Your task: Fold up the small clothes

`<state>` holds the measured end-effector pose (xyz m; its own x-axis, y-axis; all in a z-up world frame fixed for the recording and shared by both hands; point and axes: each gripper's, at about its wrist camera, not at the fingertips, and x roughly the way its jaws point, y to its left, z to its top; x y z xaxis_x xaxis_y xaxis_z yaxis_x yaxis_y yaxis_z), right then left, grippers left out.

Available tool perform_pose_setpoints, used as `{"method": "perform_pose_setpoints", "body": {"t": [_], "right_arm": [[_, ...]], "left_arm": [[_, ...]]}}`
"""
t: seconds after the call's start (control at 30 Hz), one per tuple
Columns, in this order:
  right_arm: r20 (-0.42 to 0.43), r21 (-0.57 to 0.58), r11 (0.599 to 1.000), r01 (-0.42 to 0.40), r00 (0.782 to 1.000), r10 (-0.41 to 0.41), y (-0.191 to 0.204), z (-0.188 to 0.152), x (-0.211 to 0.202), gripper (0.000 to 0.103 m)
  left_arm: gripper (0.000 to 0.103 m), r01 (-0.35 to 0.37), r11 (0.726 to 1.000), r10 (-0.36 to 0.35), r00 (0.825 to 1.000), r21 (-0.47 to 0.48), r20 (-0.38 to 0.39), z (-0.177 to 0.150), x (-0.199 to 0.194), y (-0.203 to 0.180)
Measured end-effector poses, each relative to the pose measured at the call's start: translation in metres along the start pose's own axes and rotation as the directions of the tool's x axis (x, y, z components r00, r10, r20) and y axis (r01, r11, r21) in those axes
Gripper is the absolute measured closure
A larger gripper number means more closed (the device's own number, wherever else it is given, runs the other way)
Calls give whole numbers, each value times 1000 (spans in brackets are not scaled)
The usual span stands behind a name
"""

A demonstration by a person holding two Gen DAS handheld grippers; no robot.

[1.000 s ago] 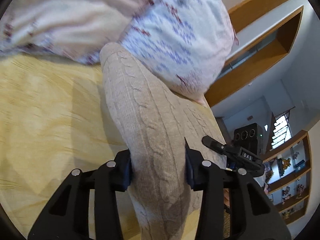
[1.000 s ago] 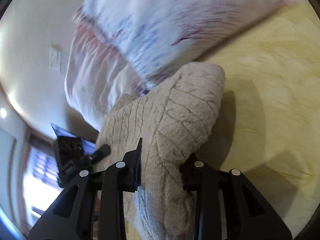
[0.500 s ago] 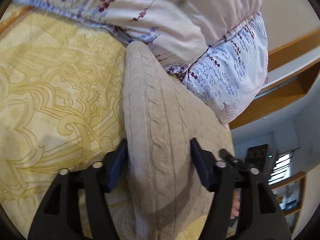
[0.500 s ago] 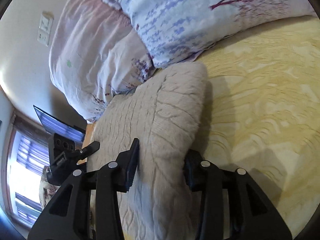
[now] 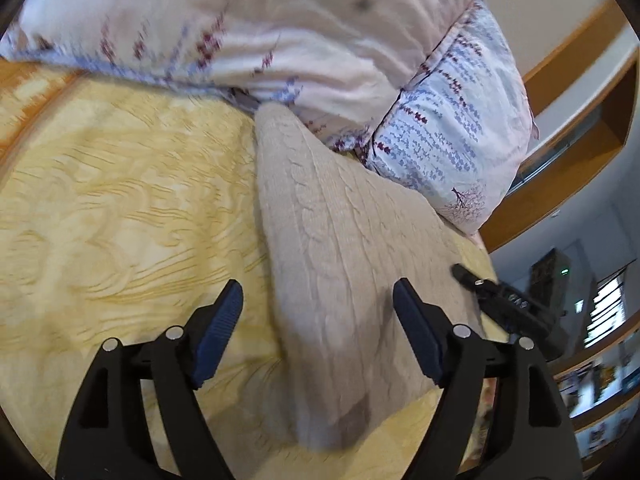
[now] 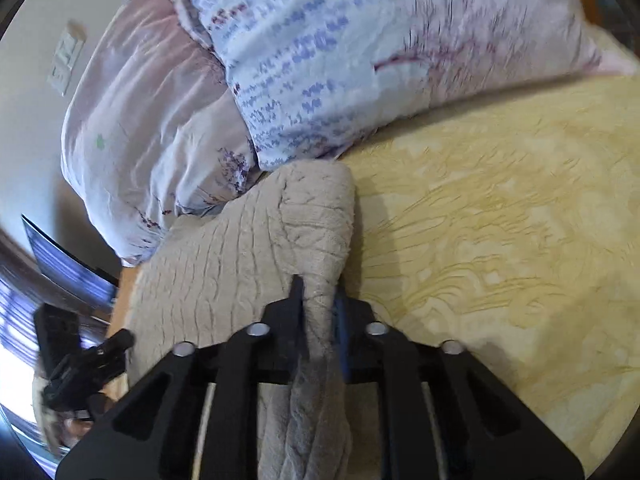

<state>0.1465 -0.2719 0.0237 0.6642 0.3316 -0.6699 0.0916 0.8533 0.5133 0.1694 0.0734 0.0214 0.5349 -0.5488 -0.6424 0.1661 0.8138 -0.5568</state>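
A beige cable-knit sweater point(image 5: 336, 248) lies folded on the yellow bedspread point(image 5: 120, 208), its far end against the pillows. My left gripper point(image 5: 318, 312) is open, its jaws wide apart on either side of the sweater's near edge, not gripping it. In the right wrist view the sweater point(image 6: 248, 248) lies on the bedspread point(image 6: 500, 240), and my right gripper point(image 6: 318, 300) is shut on a pinched edge of the sweater. The other gripper shows as a dark shape at the edge of each view point(image 5: 504, 304) point(image 6: 84, 364).
Floral pillows point(image 5: 452, 132) and a pale pink duvet point(image 5: 240, 24) are piled at the head of the bed, also in the right wrist view point(image 6: 360, 40). Wooden shelving point(image 5: 580, 92) lies beyond. A wall socket point(image 6: 66, 60) is on the wall.
My left gripper has opened and let go of the sweater. My right gripper has closed tighter on the sweater's edge. The sweater has come down flat on the bed.
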Motion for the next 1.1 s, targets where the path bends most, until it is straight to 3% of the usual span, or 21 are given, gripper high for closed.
{"method": "perform_pose_setpoints", "body": {"t": [0.07, 0.13, 0.2, 0.27, 0.33, 0.4, 0.53, 0.6, 0.7, 0.77, 0.87, 1.1], "right_arm": [[62, -69, 997, 19, 998, -15, 10, -6, -21, 68], [106, -128, 992, -9, 994, 22, 21, -15, -40, 60], [96, -192, 978, -82, 990, 101, 34, -26, -52, 55], [41, -232, 966, -118, 991, 131, 45, -36, -48, 55], [-20, -255, 963, -88, 996, 86, 51, -45, -30, 54], [-61, -283, 959, 12, 998, -31, 51, -52, -5, 52], [25, -276, 959, 56, 998, -51, 54, -54, -20, 50], [101, -269, 957, 105, 992, -80, 53, -59, -37, 24], [153, -263, 954, 141, 983, -103, 49, -70, -56, 15], [158, -254, 952, 169, 979, -131, 50, -78, -56, 9], [145, -254, 942, 220, 971, -188, 54, -92, -55, 5], [80, -267, 918, 294, 956, -283, 63, -111, -41, 2]], "left_arm": [[20, -52, 998, 51, 998, 34, 40, -9, -17, -1], [19, -102, 993, 98, 992, 61, 74, -19, -32, -1], [16, -159, 984, 151, 983, 81, 102, -29, -44, 0], [14, -197, 976, 186, 976, 94, 114, -36, -50, -1], [12, -231, 967, 219, 969, 108, 113, -44, -52, -3], [11, -247, 962, 235, 967, 118, 101, -50, -52, -5], [2, -342, 925, 331, 939, 164, 94, -65, -49, -15], [2, -381, 904, 367, 924, 193, 105, -73, -49, -22], [2, -421, 883, 407, 907, 207, 110, -84, -49, -30], [2, -412, 884, 404, 911, 220, 80, -89, -44, -34], [2, -397, 885, 399, 916, 245, 43, -95, -36, -44], [2, -451, 843, 465, 885, 294, 27, -98, -21, -59]]}}
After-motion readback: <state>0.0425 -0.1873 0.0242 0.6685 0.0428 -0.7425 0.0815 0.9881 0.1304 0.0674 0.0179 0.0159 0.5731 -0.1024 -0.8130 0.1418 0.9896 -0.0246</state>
